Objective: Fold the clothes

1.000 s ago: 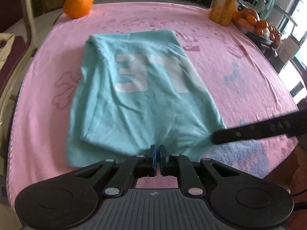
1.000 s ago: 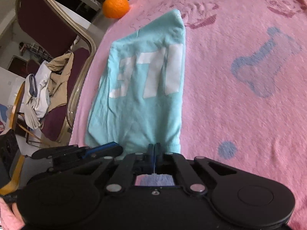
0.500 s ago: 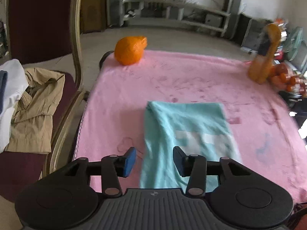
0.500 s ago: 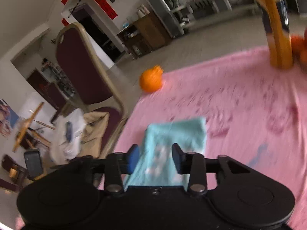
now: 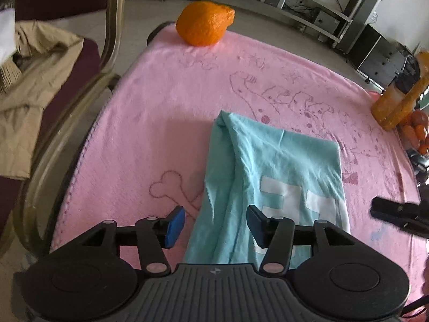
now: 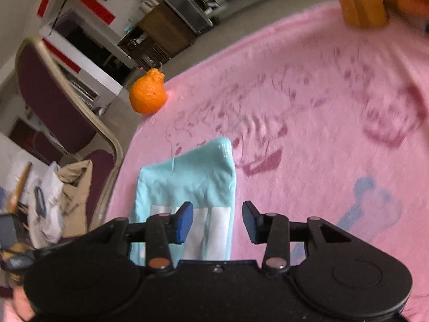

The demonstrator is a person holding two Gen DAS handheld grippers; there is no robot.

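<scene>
Looking along my left gripper, I see its fingers standing apart with nothing pinched; they have just been opening. The folded teal shirt lies flat on the pink blanket, its left edge running through the gap between those fingers, free of both pads. My right gripper has its fingers apart too, gripping nothing, and the shirt's right edge shows in the gap beyond them. An orange fruit sits well ahead of the left fingers at the blanket's far edge. Left of them a chair carries a beige garment
</scene>
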